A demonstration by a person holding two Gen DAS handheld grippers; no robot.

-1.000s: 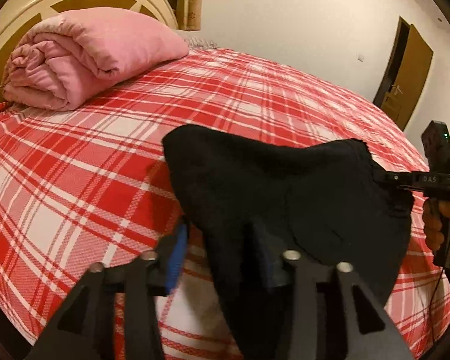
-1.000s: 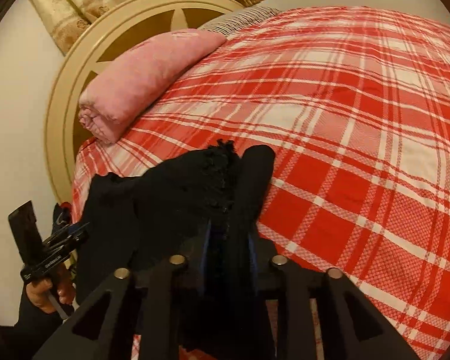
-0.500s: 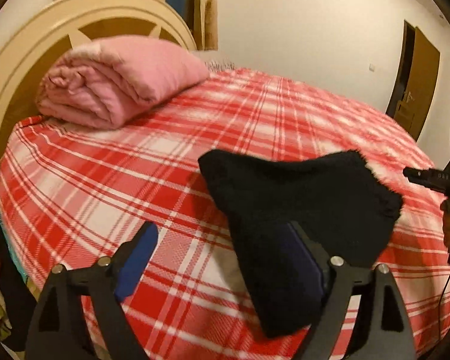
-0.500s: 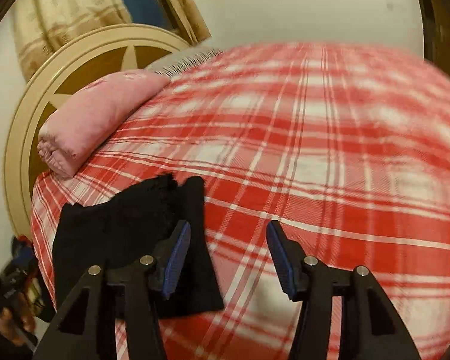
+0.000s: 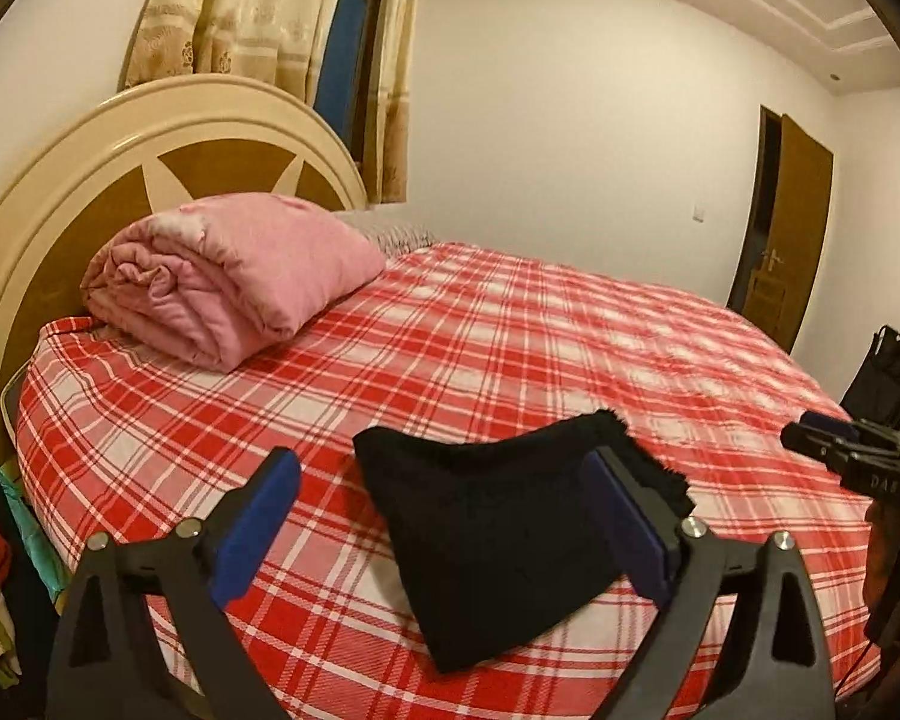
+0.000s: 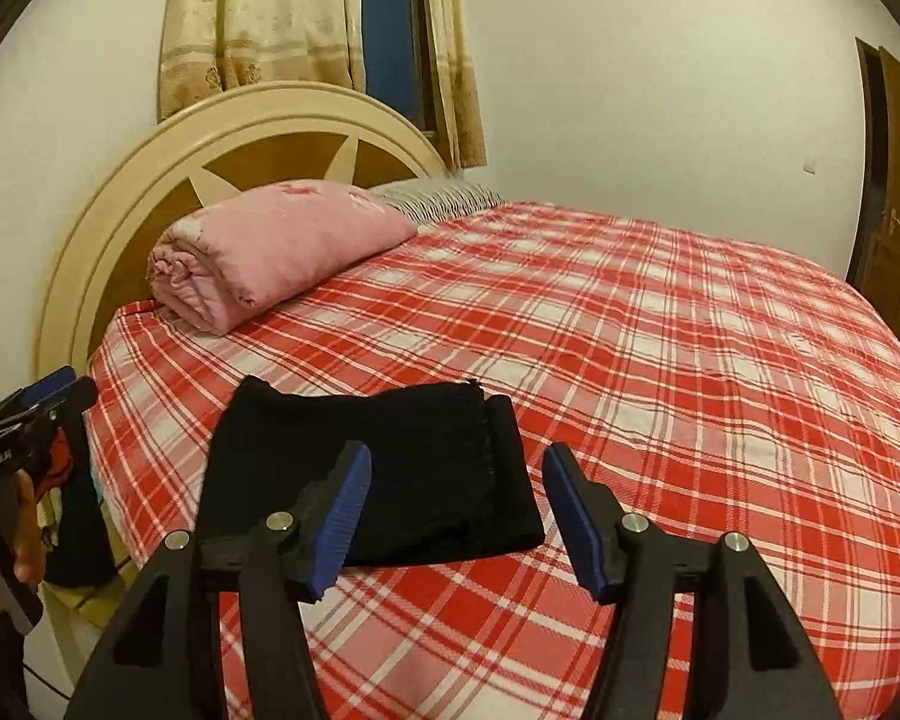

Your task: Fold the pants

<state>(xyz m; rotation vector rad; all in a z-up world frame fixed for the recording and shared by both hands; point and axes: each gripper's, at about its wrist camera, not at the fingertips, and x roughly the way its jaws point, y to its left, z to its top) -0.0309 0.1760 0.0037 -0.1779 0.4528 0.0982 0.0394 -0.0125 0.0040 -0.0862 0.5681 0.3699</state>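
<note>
Left wrist view shows my left gripper spread wide above the folded black pants, my right gripper likewise released.

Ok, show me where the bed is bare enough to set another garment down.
Widest bare patch: the plaid bedspread, right of the folded black pants and running toward the door side. A narrower strip lies between the pants and the pink quilt. The headboard end is crowded by the quilt.

Home bedroom: big bed with red plaid sheet, round cream headboard, rolled pink quilt, floral curtains, wooden door far right.
</note>
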